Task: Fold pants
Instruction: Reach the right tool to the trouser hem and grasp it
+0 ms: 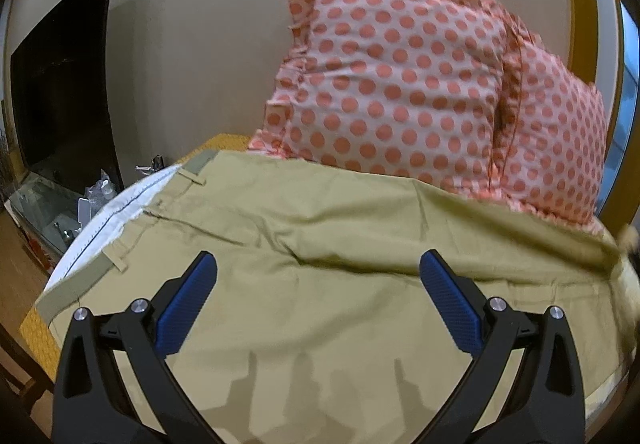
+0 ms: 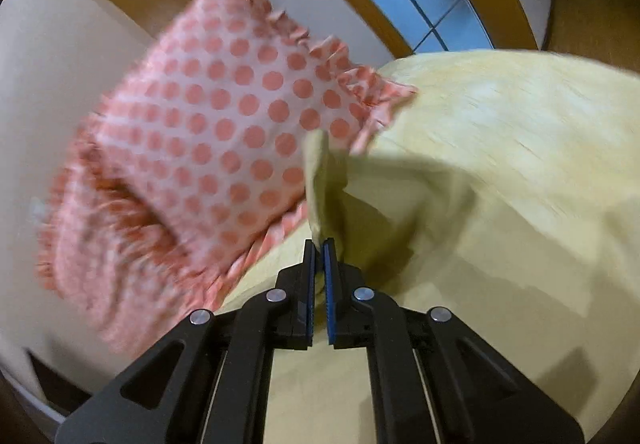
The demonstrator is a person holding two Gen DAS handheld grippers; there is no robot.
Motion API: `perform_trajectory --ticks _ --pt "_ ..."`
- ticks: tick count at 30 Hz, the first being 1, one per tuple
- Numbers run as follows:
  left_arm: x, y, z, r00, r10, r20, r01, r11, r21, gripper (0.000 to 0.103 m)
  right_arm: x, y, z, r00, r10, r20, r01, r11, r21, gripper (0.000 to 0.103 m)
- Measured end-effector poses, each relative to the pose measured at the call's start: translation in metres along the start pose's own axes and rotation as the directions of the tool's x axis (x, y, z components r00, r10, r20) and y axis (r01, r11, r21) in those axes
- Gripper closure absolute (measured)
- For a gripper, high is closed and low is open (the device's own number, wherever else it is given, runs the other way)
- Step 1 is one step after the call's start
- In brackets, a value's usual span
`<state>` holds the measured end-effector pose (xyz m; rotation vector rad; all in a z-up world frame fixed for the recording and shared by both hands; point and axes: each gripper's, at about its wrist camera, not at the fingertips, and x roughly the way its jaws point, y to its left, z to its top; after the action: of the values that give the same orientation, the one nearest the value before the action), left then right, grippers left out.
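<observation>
You are holding your left gripper (image 1: 318, 270) wide open above the khaki pants (image 1: 320, 228), which are lying spread beside the polka-dot pillows (image 1: 400, 84). Your right gripper (image 2: 319, 250) is pinching a raised fold of the pants between its pads.

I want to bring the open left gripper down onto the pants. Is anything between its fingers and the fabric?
Nothing visible is. The left gripper hangs open directly over the khaki pants, with only bare fabric between its fingers. The polka-dot pillows lie beyond the pants. The right gripper already pinches a fold.
</observation>
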<state>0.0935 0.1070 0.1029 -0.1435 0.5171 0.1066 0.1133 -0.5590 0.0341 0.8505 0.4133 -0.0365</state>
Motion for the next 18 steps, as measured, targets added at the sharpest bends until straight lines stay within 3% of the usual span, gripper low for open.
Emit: perform_trajectory --ticks 5,6,7,8,11,12,13,14,15,18 --pt "0.024 0.018 0.021 0.992 -0.123 -0.033 0.119 0.987 -0.107 0.002 -0.022 -0.036 -0.031 0.997 0.002 -0.075 0.008 0.992 0.126 0.093" --pt "0.030 0.020 0.023 0.988 -0.149 -0.045 0.142 0.982 -0.125 0.002 -0.019 -0.040 -0.031 0.995 -0.003 -0.102 0.020 0.987 0.158 0.079" --pt "0.038 0.022 0.025 0.982 -0.176 -0.065 0.164 0.975 -0.149 0.002 -0.014 -0.042 -0.032 0.993 -0.004 -0.121 0.027 0.982 0.189 0.056" --pt "0.042 0.023 0.026 0.980 -0.182 -0.076 0.168 0.973 -0.158 0.002 -0.014 -0.044 -0.035 0.992 -0.007 -0.126 0.032 0.979 0.200 0.045" --pt "0.057 0.023 0.031 0.977 -0.190 -0.095 0.171 0.969 -0.176 0.002 -0.014 -0.043 -0.037 0.995 -0.029 -0.098 0.046 0.983 0.176 0.045" --pt "0.062 0.022 0.032 0.977 -0.186 -0.101 0.167 0.970 -0.174 0.002 -0.012 -0.043 -0.037 0.996 -0.030 -0.087 0.044 0.986 0.163 0.050" --pt "0.069 0.021 0.036 0.976 -0.188 -0.109 0.168 0.971 -0.172 0.002 -0.007 -0.044 -0.037 0.997 -0.030 -0.076 0.041 0.989 0.145 0.083" --pt "0.074 0.021 0.038 0.975 -0.191 -0.118 0.168 0.969 -0.179 0.002 -0.002 -0.046 -0.036 0.997 -0.024 -0.080 0.036 0.989 0.143 0.102" --pt "0.082 0.021 0.041 0.972 -0.196 -0.134 0.168 0.967 -0.194 0.002 0.001 -0.051 -0.035 0.996 -0.003 -0.087 0.017 0.987 0.158 0.101" --pt "0.109 0.026 0.049 0.958 -0.226 -0.177 0.174 0.947 -0.269 0.003 -0.020 -0.057 -0.030 0.996 0.084 -0.001 -0.083 0.982 0.169 0.101"
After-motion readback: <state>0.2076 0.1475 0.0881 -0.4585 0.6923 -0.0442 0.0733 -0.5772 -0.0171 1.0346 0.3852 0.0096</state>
